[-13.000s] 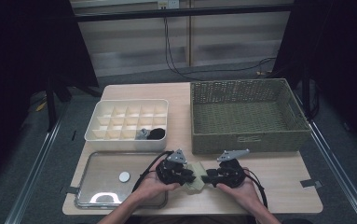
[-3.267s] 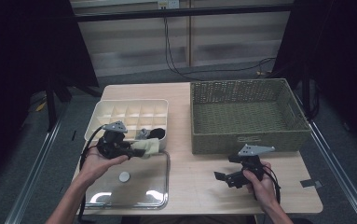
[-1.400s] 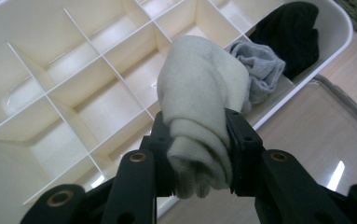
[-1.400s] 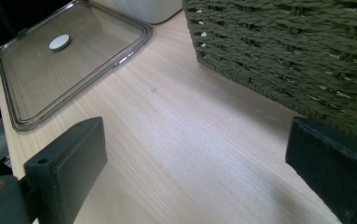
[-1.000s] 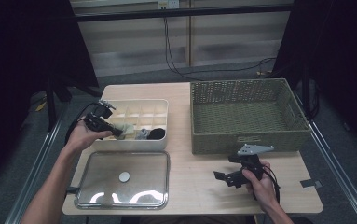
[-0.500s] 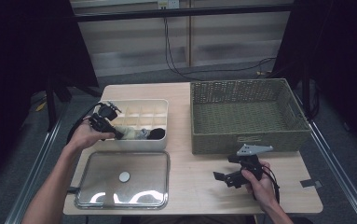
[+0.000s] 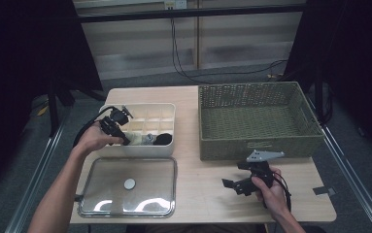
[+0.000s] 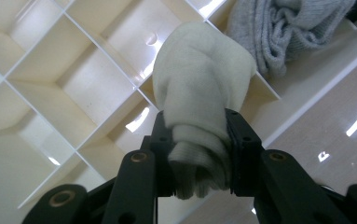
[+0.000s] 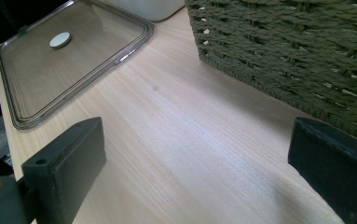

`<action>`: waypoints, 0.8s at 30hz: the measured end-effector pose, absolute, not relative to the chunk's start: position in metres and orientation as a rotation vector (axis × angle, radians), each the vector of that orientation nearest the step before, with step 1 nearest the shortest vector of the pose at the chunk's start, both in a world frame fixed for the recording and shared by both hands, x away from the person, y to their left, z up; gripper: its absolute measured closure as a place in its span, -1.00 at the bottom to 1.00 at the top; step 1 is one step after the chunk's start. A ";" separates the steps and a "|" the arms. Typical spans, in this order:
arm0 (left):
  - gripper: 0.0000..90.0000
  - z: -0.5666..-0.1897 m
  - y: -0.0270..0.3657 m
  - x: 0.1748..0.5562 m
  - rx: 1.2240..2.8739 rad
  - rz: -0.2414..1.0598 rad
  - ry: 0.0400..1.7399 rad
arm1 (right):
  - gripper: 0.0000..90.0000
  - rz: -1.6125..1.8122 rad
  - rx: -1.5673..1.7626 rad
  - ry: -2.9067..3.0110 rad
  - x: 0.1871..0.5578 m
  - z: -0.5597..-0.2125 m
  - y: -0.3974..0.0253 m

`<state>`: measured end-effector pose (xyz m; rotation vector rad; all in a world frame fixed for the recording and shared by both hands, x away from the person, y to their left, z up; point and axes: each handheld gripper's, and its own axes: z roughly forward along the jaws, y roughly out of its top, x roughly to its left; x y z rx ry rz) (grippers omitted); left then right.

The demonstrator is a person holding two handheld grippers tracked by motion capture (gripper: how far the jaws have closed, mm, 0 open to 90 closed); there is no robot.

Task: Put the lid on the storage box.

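My left gripper (image 7: 124, 140) (image 8: 195, 140) is shut on a rolled cream sock (image 8: 199, 88) (image 7: 134, 139), holding it over the front row of the white divided box (image 7: 140, 112) (image 8: 73, 79). A grey sock (image 8: 283, 32) (image 7: 147, 139) lies in the compartment beside it, and a black item (image 7: 163, 140) sits one compartment further right. My right gripper (image 7: 235, 185) (image 9: 204, 163) rests open just above the wooden table (image 7: 198, 194) (image 9: 185, 140) near its front right, with nothing between its jaws.
A clear lid (image 7: 129, 186) (image 9: 64, 60) with a white knob lies on the table in front of the box. A green wicker basket (image 7: 256, 119) (image 9: 297, 51) stands at the back right, close to my right gripper.
My left gripper carried the cream sock from the table's front over the lid to the box, and has now lowered toward a front compartment. The right gripper has stayed still and open.
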<state>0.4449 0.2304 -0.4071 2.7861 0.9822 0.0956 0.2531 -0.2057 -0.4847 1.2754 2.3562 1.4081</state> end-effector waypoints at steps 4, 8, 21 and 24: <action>0.43 -0.406 0.234 0.444 2.705 0.100 1.016 | -0.91 1.410 1.275 2.358 0.253 -0.485 -0.206; 0.26 -0.401 0.239 0.443 2.638 0.076 1.019 | -0.91 1.404 1.274 2.358 0.254 -0.485 -0.206; 0.30 -0.411 0.230 0.449 2.579 0.088 1.089 | -0.91 1.396 1.275 2.362 0.254 -0.485 -0.206; 0.52 -0.413 0.230 0.450 2.598 0.078 1.066 | -0.91 1.398 1.269 2.362 0.253 -0.485 -0.206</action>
